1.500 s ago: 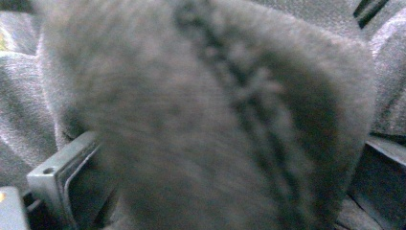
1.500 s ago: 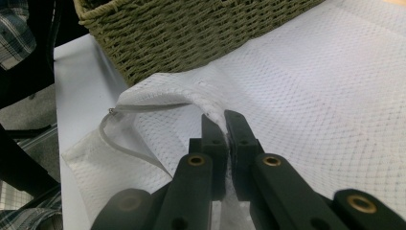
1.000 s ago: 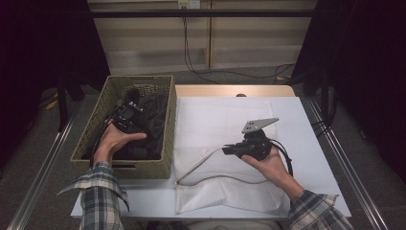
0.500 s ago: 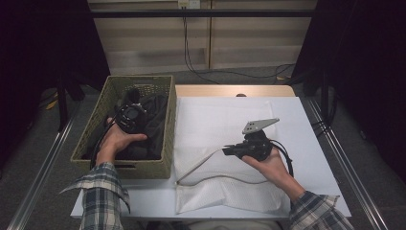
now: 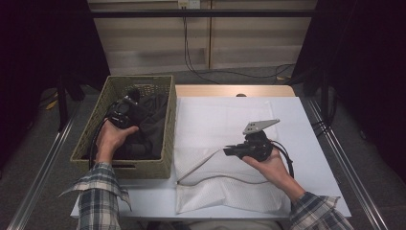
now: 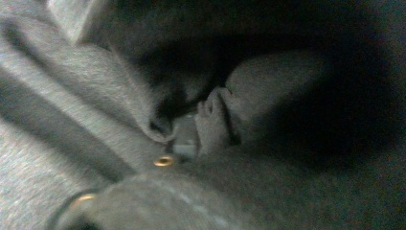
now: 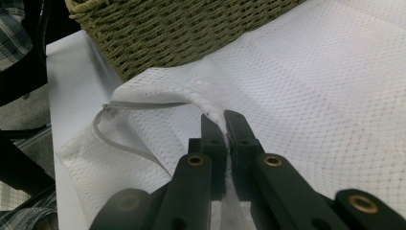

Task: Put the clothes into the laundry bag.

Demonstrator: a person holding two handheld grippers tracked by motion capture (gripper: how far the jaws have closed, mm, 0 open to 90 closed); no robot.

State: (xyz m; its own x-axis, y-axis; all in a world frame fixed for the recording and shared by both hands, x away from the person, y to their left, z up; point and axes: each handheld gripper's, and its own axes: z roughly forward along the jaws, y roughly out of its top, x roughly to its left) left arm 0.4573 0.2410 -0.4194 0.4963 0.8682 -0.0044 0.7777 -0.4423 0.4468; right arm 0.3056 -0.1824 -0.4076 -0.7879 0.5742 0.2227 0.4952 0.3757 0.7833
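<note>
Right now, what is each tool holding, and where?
Right tool: pinches the white mesh bag by its opening's edge. Left tool: buried in dark clothing in the basket; hold can't be told.

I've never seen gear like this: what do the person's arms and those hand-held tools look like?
Both forearms wear plaid sleeves in grey and white checks. Each hand holds a black gripper: the left gripper and the right gripper, which carries a grey three-cornered plate on top. A black cable trails from it. Its jaws are black with brass-coloured screws.
</note>
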